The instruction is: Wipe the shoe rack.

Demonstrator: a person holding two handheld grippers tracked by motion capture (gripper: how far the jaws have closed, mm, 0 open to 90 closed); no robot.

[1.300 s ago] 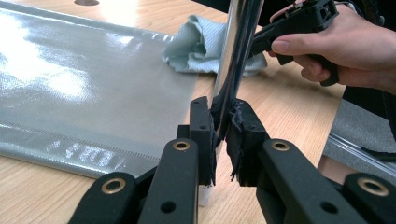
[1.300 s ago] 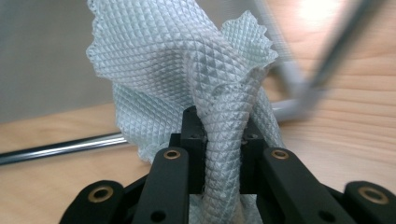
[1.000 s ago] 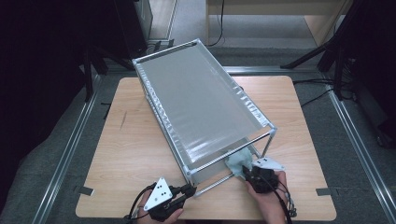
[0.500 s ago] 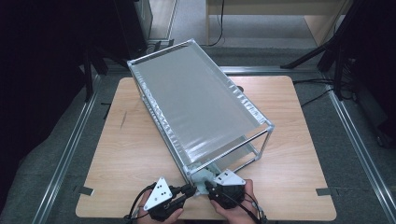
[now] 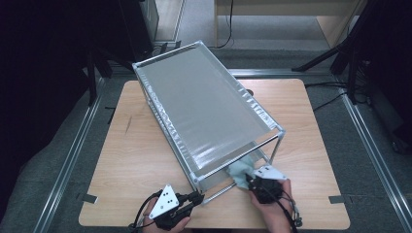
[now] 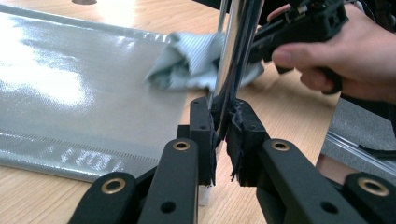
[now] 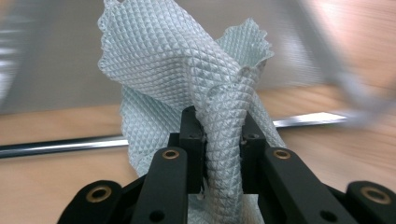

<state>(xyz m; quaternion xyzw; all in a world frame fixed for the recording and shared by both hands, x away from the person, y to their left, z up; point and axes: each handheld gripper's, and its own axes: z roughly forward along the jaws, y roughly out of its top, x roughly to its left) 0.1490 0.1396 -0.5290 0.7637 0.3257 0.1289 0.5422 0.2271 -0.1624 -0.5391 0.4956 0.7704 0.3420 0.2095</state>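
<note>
Left fingers: your left gripper (image 6: 219, 135) is clenched on the chrome corner post (image 6: 236, 51) of the rack (image 5: 209, 111), low down near its white foot on the counter (image 5: 136, 160).
Right fingers: your right gripper (image 7: 223, 135) pinches a bunched fold of the pale cloth (image 7: 187, 79); the fingers have just been closing, with the cloth between them.
Cloth, texture: a diamond-weave wipe, its loose end fanning up beyond the fingers.
Cloth, place: in the high view the cloth (image 5: 241, 172) lies at the rack's near right end, against the edge of the lower shelf (image 6: 84, 93), just right of the post you hold.
Right hand: your right hand (image 5: 269, 191) sits at the counter's near edge, right of the rack's near corner.
Left hand: your left gripper (image 5: 194, 199) reaches the near corner from the left, its grey plate on top.
Rack: it stands slantwise across the counter, its far end towards the left, its top shelf grey and glossy.
Rail: a chrome bar (image 7: 60, 145) runs across behind the cloth in the right gripper view.
</note>
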